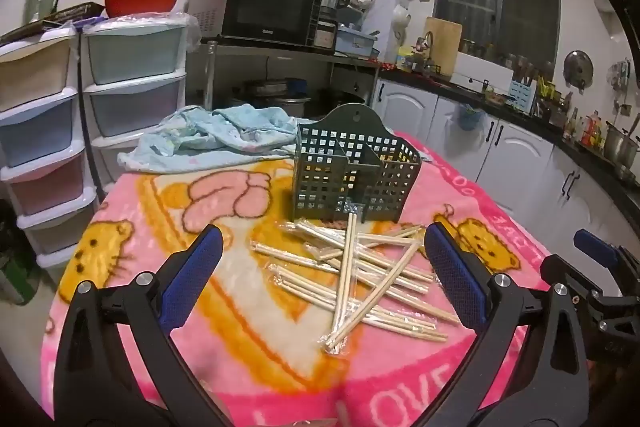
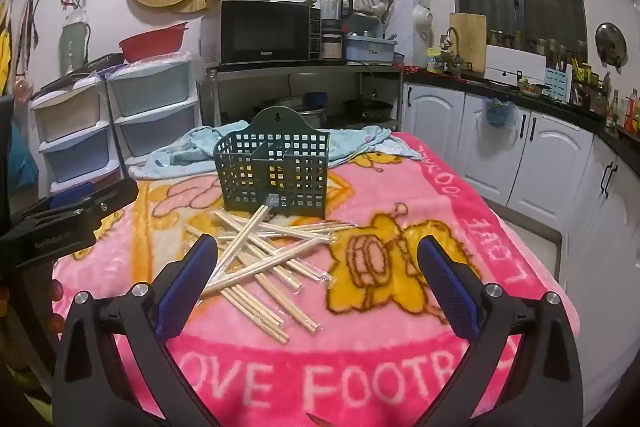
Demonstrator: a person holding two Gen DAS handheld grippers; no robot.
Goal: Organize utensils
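The left gripper [image 1: 320,267] hangs above the near part of the table with its blue-padded fingers [image 1: 192,275] spread wide and nothing between them; through the gap lies the heap of chopsticks [image 1: 360,275]. The right gripper [image 2: 316,275] is likewise wide apart and empty, held over the near edge, with the chopsticks just ahead of its left finger [image 2: 186,283] and a yellow cartoon figure on the blanket [image 2: 400,347] between its fingers. Each gripper shows at the edge of the other's view: the right one low at the right of the left wrist view, the left one [image 2: 68,219] at the left of the right wrist view. The chopsticks, pale wood pairs in clear wrappers, lie crossed over one another in a loose pile on the pink blanket. One pair points at the rack [image 1: 352,171], its wrapper tip touching the rack's base. The rack is a dark green lattice holder with a middle divider and a raised back with a hanging hole; it stands upright just behind the pile, and both compartments look empty. Behind it a light blue cloth [image 1: 208,139] lies crumpled at the far edge of the table. Beyond, plastic drawers [image 1: 136,67] stand at the left, a microwave [image 1: 268,7] sits on a metal shelf, and white cabinets [image 2: 496,147] run along the right.
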